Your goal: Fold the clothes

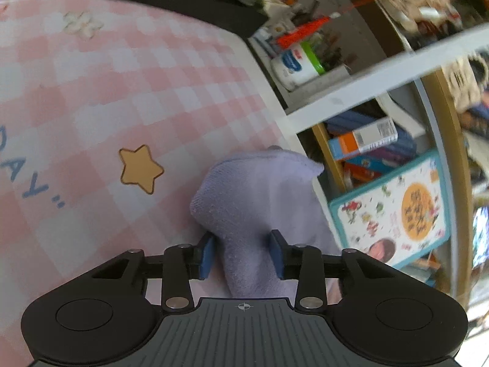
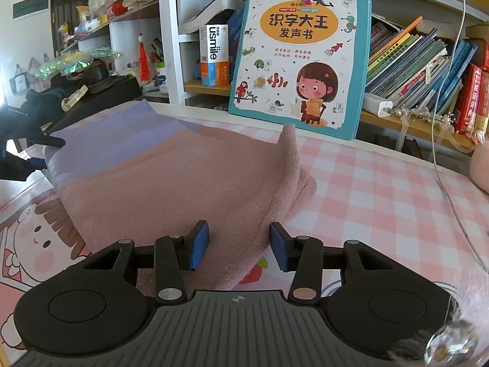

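Both grippers, left (image 1: 241, 249) and right (image 2: 239, 246), straddle the cloth (image 2: 171, 177) with fingers spread; I'd close evenly on matching edges, keeping layers aligned.

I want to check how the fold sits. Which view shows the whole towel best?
The right wrist view: the towel lies across the checked mat, pink part and lavender end both visible, one corner standing up. The left wrist view shows only a bunched lavender end between the left gripper fingers.
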`<state>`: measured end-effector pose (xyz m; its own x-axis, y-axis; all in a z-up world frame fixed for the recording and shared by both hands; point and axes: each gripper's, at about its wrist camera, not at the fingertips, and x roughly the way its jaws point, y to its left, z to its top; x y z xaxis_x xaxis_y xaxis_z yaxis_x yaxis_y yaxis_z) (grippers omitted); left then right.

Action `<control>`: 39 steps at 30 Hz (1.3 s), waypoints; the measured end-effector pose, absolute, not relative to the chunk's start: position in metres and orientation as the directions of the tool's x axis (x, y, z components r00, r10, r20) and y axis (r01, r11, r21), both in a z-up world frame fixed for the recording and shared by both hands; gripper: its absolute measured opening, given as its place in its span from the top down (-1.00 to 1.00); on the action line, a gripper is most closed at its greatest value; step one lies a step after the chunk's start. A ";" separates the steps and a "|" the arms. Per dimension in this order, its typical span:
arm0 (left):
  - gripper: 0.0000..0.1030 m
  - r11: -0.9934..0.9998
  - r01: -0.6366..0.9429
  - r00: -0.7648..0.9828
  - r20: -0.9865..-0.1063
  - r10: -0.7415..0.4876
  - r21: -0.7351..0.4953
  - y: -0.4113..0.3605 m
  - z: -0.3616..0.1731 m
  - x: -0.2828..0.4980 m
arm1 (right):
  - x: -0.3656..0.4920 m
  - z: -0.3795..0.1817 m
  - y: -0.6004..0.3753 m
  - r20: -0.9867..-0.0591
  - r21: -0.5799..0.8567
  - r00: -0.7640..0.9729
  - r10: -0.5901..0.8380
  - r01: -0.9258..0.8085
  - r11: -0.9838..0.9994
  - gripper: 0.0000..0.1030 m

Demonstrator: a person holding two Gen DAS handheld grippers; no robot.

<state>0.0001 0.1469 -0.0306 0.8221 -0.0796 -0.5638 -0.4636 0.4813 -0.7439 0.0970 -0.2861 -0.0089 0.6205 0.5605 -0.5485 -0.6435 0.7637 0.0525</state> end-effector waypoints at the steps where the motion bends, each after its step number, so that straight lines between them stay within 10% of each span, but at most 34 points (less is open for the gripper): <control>1: 0.54 0.489 -0.464 0.818 -0.569 -0.082 -0.738 0.147 -0.031 0.001 | 0.097 -0.009 -0.286 -0.549 0.052 0.620 0.561 -0.644 0.763 0.18; 13: 0.76 0.839 -0.220 0.905 -0.425 -0.014 -0.497 0.090 0.024 0.006 | 0.097 -0.010 -0.287 -0.548 0.064 0.620 0.562 -0.638 0.767 0.18; 29: 0.26 0.551 -0.396 0.850 -0.520 -0.084 -0.735 0.143 -0.036 0.022 | 0.097 -0.009 -0.286 -0.550 0.061 0.618 0.562 -0.641 0.765 0.18; 39: 0.74 0.644 -0.330 0.884 -0.466 -0.046 -0.690 0.141 -0.028 0.019 | 0.096 -0.009 -0.279 -0.555 0.084 0.610 0.565 -0.635 0.768 0.18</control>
